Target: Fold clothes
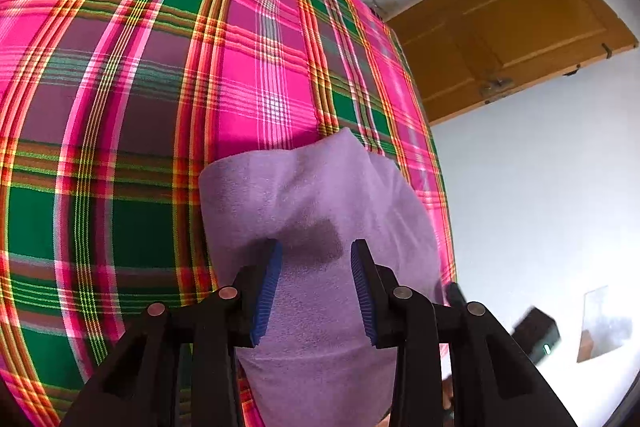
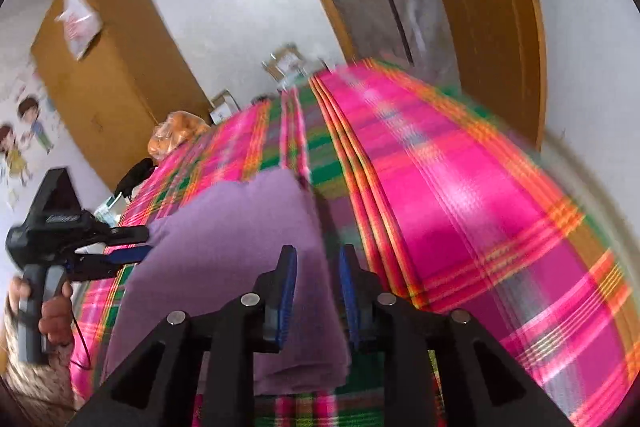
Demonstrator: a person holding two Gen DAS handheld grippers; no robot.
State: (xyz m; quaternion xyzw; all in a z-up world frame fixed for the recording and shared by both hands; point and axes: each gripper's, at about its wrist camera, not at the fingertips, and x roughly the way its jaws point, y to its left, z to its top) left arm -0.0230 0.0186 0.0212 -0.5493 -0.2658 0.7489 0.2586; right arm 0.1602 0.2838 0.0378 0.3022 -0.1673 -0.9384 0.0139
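Observation:
A folded purple cloth [image 1: 312, 187] lies on a pink and green plaid bedspread [image 1: 120, 107], close to its right edge. My left gripper [image 1: 316, 247] stands over the cloth with its blue pads well apart, and the cloth runs on unbroken beneath and past both fingers. In the right wrist view the same purple cloth [image 2: 240, 227] lies flat on the bedspread [image 2: 480, 207]. My right gripper [image 2: 318, 251] is at its right edge, jaws narrowly apart, and the edge shows in the gap without being pinched. The left gripper [image 2: 148, 241] reaches the cloth's left edge, held by a hand [image 2: 56, 315].
A wooden door [image 1: 520, 27] stands beyond the bed's right side, above a pale floor with a small black device [image 1: 536, 335]. A wooden wardrobe [image 2: 108, 75], an orange plastic bag [image 2: 176, 135] and cardboard boxes [image 2: 284, 63] sit near the bed's far end.

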